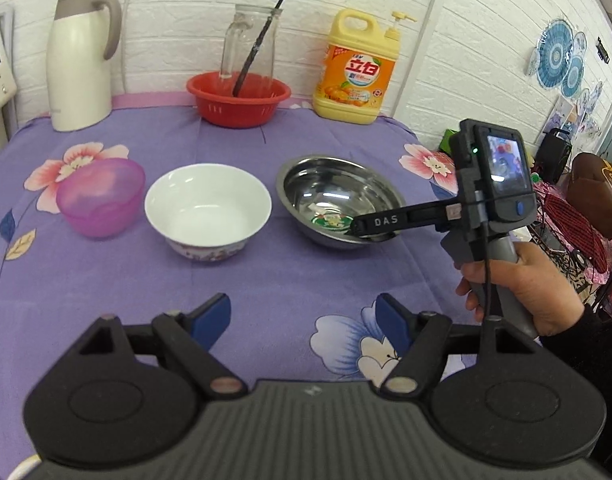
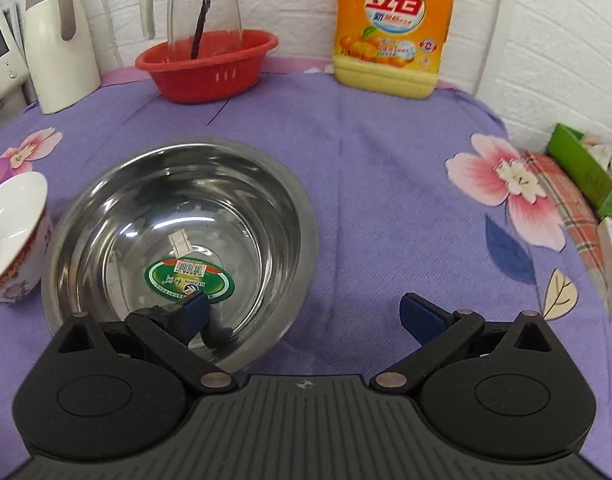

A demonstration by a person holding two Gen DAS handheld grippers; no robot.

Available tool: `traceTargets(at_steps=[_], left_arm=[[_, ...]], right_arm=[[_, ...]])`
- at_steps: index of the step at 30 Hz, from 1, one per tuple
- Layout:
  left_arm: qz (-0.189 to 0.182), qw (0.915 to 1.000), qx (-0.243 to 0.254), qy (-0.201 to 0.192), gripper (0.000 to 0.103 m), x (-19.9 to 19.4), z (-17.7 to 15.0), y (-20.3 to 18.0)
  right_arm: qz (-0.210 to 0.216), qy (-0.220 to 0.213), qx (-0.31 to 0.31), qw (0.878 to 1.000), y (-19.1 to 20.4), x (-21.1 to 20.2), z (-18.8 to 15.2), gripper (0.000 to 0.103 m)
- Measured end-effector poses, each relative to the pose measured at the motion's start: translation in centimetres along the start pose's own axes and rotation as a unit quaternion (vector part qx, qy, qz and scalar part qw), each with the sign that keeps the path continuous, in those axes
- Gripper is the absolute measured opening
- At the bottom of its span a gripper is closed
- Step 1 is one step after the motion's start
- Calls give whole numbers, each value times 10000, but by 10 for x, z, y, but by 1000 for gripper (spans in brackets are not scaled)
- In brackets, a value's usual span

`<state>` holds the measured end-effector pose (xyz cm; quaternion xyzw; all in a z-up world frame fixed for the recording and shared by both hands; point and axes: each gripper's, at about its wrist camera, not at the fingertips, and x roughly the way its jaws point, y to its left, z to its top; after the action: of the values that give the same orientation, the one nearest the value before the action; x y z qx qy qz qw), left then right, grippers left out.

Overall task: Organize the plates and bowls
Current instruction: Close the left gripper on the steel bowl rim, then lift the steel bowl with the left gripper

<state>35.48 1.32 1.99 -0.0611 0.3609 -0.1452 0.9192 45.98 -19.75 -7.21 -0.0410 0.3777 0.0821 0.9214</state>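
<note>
Because its jaws stand wide with nothing pressed between them, the right gripper (image 2: pixel 302 314) is judged to be lining up a grasp, not yet carrying anything. One blue pad hangs inside the steel bowl (image 2: pixel 178 240), over the near part of its wall, and the other pad stays outside, to the right, above the purple cloth. So the near-right rim of the bowl lies between the two pads, which is probably the reason for this pose: a thin metal rim is easy to pinch from above. Whether the inner pad already touches the metal cannot be told.

The left gripper (image 1: pixel 302 320) also has its jaws wide and empty. It hovers over a bare near part of the worktop (image 1: pixel 266 280), well apart from any bowl, likely waiting for its turn.

The three bowls stand in one row across the middle of the worktop: the pink plastic bowl (image 1: pixel 100 200) on the left, the white ceramic bowl (image 1: pixel 208 210) in the centre, the steel bowl on the right. All stand upright and separate, so nesting them seems still ahead. The steel one appears the widest.

Far behind, against the wall, stand a white thermos jug (image 1: pixel 80 64), a red basket (image 1: pixel 238 98) with a glass pitcher (image 1: pixel 250 44) in it, and a yellow detergent bottle (image 1: pixel 356 68), out of the working area.
</note>
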Motion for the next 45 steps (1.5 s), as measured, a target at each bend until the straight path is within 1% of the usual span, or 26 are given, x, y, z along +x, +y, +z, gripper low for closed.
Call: traceTargets(at_steps=[3, 4, 6, 7, 8, 9, 10, 12, 13, 15, 17, 19, 21, 23, 24, 28, 30, 31, 33, 36, 38, 40, 42, 45], left_arm=[[14, 10000, 25, 73, 72, 4, -3, -1], [11, 10000, 35, 92, 72, 5, -3, -1], [-38, 9999, 44, 115, 72, 8, -2, -3], [-56, 9999, 48, 112, 72, 9, -2, -4], [-65, 9999, 51, 105, 72, 10, -1, -5], [-63, 9999, 48, 102, 72, 11, 0, -7], [-62, 9999, 26, 105, 72, 13, 0, -8], [-84, 9999, -53, 120, 72, 19, 3, -10], [-80, 9998, -126, 131, 72, 23, 6, -11], [-38, 9992, -346, 184, 72, 33, 12, -11], [-81, 9971, -684, 309, 72, 47, 18, -9], [-97, 9933, -1073, 416, 72, 62, 22, -5], [-3, 9887, -1418, 485, 72, 72, 23, -2], [162, 9875, -1478, 517, 72, 79, 23, -3], [286, 9861, -1550, 528, 72, 81, 21, -3], [351, 9790, -1932, 555, 71, 92, 19, 3], [354, 9771, -2007, 607, 71, 98, 17, 3], [421, 9783, -1959, 535, 70, 98, 18, 1], [556, 9788, -1905, 510, 70, 100, 18, -2], [577, 9779, -1949, 483, 70, 100, 17, -1], [629, 9768, -1992, 475, 70, 100, 18, -1], [552, 9766, -2020, 492, 70, 102, 19, -1], [562, 9769, -1998, 510, 70, 102, 20, -2], [453, 9760, -2068, 507, 70, 104, 20, -1]], right_arm=[[76, 135, -136, 9998, 0, -4, 1, 103], [182, 281, -244, 9991, 1, -5, 0, 103], [639, 602, -644, 9941, 1, -10, -4, 103], [836, 677, -896, 9901, 2, -14, -7, 103], [899, 670, -1100, 9876, 3, -19, -9, 103], [801, 621, -1221, 9873, 5, -23, -9, 103], [638, 556, -1213, 9890, 5, -26, -8, 103], [382, 381, -1049, 9930, 2, -29, -3, 103], [409, 315, -967, 9940, 0, -31, -2, 103], [531, 316, -877, 9942, -2, -31, -2, 103], [407, 318, -997, 9937, 2, -27, -3, 103], [369, 375, -1067, 9929, 6, -22, -5, 103], [425, 408, -1104, 9921, 8, -18, -6, 103], [281, 356, -1044, 9935, 6, -17, -4, 103], [300, 347, -1008, 9938, 4, -17, -5, 103], [562, 377, -684, 9954, -7, -12, -6, 103], [616, 373, -577, 9957, -9, -10, -7, 103], [623, 349, -593, 9957, -9, -10, -8, 103], [631, 264, -602, 9958, -9, -11, -10, 103], [681, 73, -645, 9956, -11, -11, -13, 103], [688, 60, -654, 9955, -12, -11, -13, 103], [643, 249, -582, 9959, -10, -10, -7, 103], [642, 175, -673, 9955, -4, -17, -9, 103], [543, 128, -886, 9945, 2, -25, -19, 103]])
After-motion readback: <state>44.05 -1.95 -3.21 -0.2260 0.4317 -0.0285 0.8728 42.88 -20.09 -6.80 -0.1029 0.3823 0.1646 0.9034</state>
